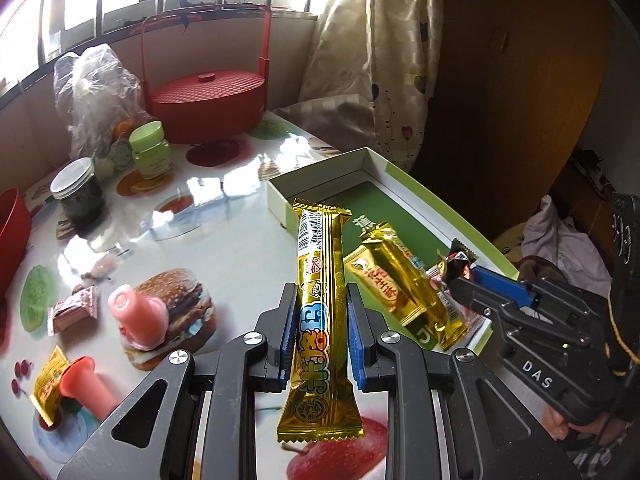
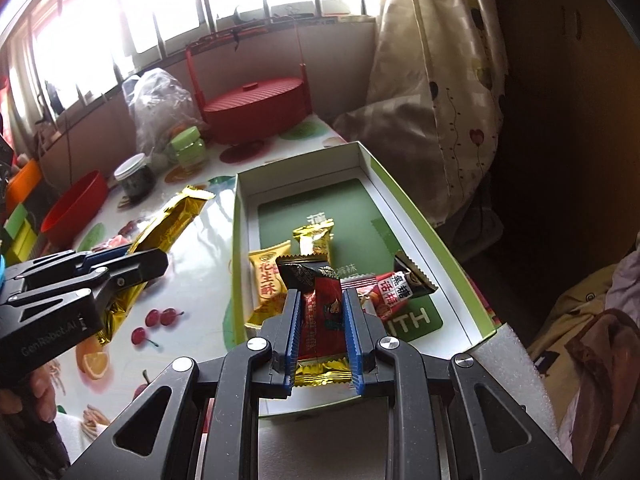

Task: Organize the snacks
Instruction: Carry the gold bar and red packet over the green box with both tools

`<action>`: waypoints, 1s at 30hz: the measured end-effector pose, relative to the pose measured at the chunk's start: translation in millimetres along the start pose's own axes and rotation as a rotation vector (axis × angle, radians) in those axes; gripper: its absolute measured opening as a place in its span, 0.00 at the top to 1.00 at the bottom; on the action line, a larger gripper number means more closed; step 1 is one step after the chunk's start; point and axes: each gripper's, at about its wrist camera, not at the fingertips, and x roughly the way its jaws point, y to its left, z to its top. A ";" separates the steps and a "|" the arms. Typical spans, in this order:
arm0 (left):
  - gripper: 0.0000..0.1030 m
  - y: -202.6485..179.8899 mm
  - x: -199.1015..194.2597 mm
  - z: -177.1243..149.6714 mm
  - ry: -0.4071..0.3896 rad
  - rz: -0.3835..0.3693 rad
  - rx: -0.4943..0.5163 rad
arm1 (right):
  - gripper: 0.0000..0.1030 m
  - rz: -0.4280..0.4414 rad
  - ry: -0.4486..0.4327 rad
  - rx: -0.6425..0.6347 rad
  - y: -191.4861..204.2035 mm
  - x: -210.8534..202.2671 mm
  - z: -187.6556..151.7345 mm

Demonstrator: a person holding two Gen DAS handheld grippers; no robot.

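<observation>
Left wrist view is showing the left hand-held gripper [image 1: 319, 334] clamping a long gold snack bar [image 1: 320, 312] at lower centre, the right hand-held gripper [image 2: 320, 334] gripping a red-black snack packet [image 2: 322, 300]; both probably need lowering into the green-rimmed box [image 2: 404, 208] before releasing.

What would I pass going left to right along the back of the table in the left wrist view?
Silver-lidded dark jar → clear plastic bag → green-lidded jar → red lidded basket → open white and green box, nearer than the rest.
</observation>
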 end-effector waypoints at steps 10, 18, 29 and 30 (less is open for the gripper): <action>0.77 -12.5 12.8 13.5 0.011 -0.027 0.012 | 0.81 -0.009 0.007 0.027 -12.5 4.4 -0.1; 0.77 -20.0 23.4 22.7 0.023 -0.053 0.006 | 0.81 -0.022 0.003 0.049 -23.9 4.0 2.1; 0.77 -27.0 39.6 37.0 0.033 -0.064 -0.009 | 0.81 -0.037 -0.004 0.079 -39.9 5.1 4.5; 0.77 -27.1 42.4 38.0 0.039 -0.068 -0.015 | 0.81 -0.039 -0.004 0.081 -41.6 5.4 4.8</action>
